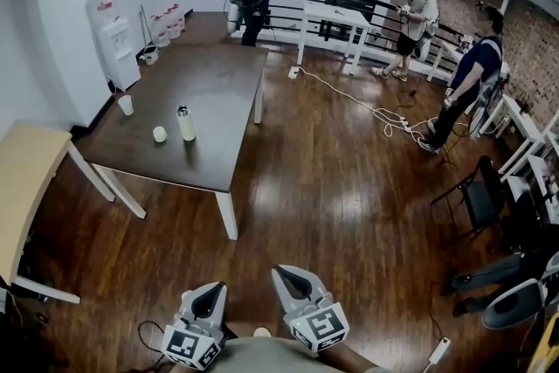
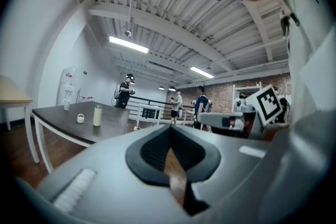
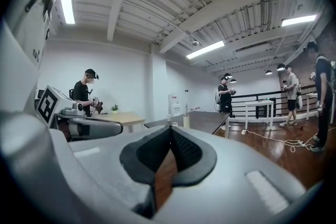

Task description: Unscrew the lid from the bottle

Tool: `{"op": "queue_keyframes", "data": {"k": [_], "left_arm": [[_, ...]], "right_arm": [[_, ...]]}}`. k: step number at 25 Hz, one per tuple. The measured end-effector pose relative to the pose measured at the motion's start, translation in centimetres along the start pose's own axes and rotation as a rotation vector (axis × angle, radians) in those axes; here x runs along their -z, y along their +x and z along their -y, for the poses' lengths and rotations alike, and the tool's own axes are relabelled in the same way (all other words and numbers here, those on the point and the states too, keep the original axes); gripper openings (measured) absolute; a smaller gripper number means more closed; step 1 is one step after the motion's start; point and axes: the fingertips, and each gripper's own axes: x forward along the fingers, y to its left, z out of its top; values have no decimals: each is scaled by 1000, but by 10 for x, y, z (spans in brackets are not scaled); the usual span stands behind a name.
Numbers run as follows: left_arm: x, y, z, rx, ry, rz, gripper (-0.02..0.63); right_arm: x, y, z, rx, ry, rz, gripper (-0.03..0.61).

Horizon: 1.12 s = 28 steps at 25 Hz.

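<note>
Head view: the bottle [image 1: 186, 124] stands upright on the dark desk [image 1: 218, 92], upper left of frame. A small white round piece [image 1: 160, 134] sits just left of it and a white cup [image 1: 126, 105] further left. The bottle top looks darker, maybe the lid, but it's too small to confirm. The white piece could be a loose lid or a small cup, can't tell. The left tool [image 1: 208, 300] and right tool [image 1: 294, 279] are at bottom centre, well apart from the bottle, with open floor between. The bottle lies up and left of both, and the left tool is slightly nearer.

Left gripper view: the left tool [image 2: 170, 144] has its jaws together with nothing between them. The bottle [image 2: 97, 115] is at mid-left, off the jaw line to the left, long axis vertical.

Right gripper view: the right tool [image 3: 169, 140] also has its jaws together and is empty. The bottle [image 3: 186, 121] is just above and right of the jaw line, near frame centre, small and far off on the desk corner.

My read: any grip needs both tools brought to the desk, coming at an upright bottle from the side.
</note>
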Motion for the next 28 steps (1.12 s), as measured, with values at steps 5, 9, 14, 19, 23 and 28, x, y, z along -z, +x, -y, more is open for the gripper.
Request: {"op": "queue_keyframes", "data": {"k": [5,9,14,19,23,28], "left_arm": [[20,-12,22,-9,22,-13,2],[13,-16,25,-32,3,14,2],[8,-13,34,-17,3,32,2],[10,-12,37,2,-1,36,2],[7,-14,35,8,-7,45,2],[4,-15,30,12,-6,51,2]], "right_arm": [[23,-28,-4,11,10,-15,0],[30,-39,-9,10,2,-31,-2],[30,-44,-16,5,9,-33,-2],[31,-46,-15,20,0,-17,-2],[26,-46,-17,23,-3,-13,-3],[22,-41,-21,19,-14,-6,-2]]}}
